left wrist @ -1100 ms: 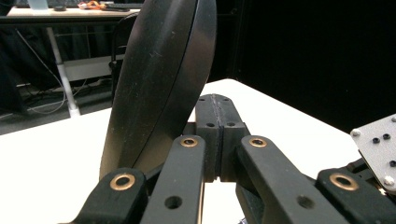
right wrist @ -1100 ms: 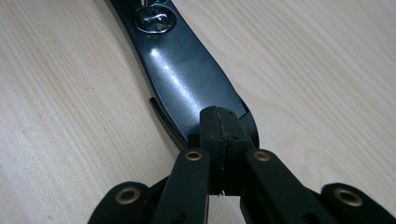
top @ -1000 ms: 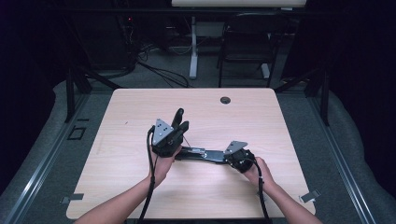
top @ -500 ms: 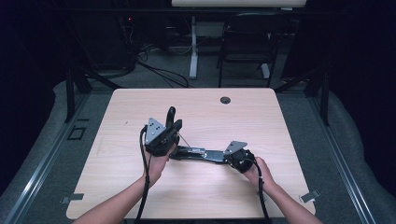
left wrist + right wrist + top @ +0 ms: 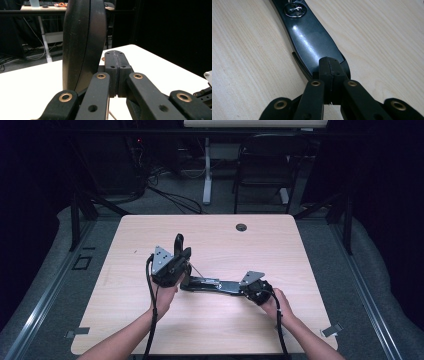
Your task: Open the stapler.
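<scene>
High view: left gripper (image 5: 178,251) upright, right gripper (image 5: 235,288) flat; both pinching black tool (image 5: 210,284).

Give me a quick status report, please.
Left tool shut, beside the raised black handle. Right tool shut at the flat handle end; grip unclear. Nothing in the way on the table.

worktop (image 5: 242,50): pale matt wood grain | black strap (image 5: 312,47) ahead of jaws: smooth, glossy | strap's rivet (image 5: 295,10): shiny metal | jaws: matt black plastic
</scene>
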Demonstrator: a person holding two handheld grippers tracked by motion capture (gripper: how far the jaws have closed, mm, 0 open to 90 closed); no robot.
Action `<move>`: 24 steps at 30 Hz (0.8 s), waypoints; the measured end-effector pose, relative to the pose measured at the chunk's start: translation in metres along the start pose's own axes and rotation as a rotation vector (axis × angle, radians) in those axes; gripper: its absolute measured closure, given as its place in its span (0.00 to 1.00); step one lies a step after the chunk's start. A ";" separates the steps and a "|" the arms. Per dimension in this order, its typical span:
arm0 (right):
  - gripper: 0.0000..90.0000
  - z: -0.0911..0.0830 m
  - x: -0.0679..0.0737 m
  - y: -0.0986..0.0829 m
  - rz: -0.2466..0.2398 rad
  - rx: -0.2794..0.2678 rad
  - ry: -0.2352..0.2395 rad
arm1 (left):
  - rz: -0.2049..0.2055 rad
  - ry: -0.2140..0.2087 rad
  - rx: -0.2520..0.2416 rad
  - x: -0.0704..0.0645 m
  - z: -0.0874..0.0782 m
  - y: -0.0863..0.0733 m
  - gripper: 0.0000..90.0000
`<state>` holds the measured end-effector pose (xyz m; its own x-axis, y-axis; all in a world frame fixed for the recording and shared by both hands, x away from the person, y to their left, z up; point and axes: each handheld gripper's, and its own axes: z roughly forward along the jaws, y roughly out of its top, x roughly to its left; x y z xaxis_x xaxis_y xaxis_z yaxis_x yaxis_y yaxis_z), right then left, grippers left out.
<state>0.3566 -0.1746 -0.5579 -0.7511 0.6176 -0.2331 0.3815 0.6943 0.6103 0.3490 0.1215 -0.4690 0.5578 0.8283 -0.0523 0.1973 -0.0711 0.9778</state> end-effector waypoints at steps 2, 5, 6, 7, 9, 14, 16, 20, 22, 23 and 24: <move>1.00 0.000 0.000 0.000 0.005 -0.006 0.004 | -0.009 0.025 -0.008 0.002 -0.001 0.000 1.00; 1.00 0.000 0.000 0.000 0.005 -0.006 0.004 | -0.061 0.069 -0.011 0.018 -0.004 0.000 1.00; 1.00 0.000 0.000 0.000 0.003 -0.005 0.004 | -0.093 0.083 -0.009 0.025 -0.005 -0.001 1.00; 1.00 0.000 0.000 0.000 0.004 -0.006 0.004 | -0.123 0.092 -0.002 0.032 -0.006 -0.003 1.00; 1.00 0.000 0.000 0.000 0.004 -0.006 0.006 | -0.144 0.111 0.025 0.044 -0.008 -0.008 1.00; 1.00 0.000 0.000 0.000 0.003 -0.001 -0.001 | -0.184 0.156 0.060 0.060 -0.007 -0.017 1.00; 1.00 0.000 0.000 0.000 0.003 -0.001 -0.002 | -0.187 0.168 0.066 0.062 -0.007 -0.018 1.00; 1.00 0.000 0.000 0.000 0.002 -0.002 -0.001 | -0.179 0.171 0.068 0.061 -0.006 -0.017 1.00; 1.00 0.000 0.001 0.000 0.004 -0.003 -0.003 | -0.177 0.174 0.067 0.061 -0.007 -0.017 1.00; 1.00 0.000 0.001 0.000 0.003 -0.004 -0.004 | -0.175 0.176 0.061 0.061 -0.007 -0.017 1.00; 1.00 0.000 0.001 0.000 0.003 -0.004 -0.004 | -0.175 0.176 0.061 0.061 -0.007 -0.017 1.00</move>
<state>0.3562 -0.1742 -0.5584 -0.7478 0.6213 -0.2339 0.3817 0.6907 0.6142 0.3743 0.1770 -0.4875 0.3628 0.9146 -0.1785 0.3295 0.0533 0.9427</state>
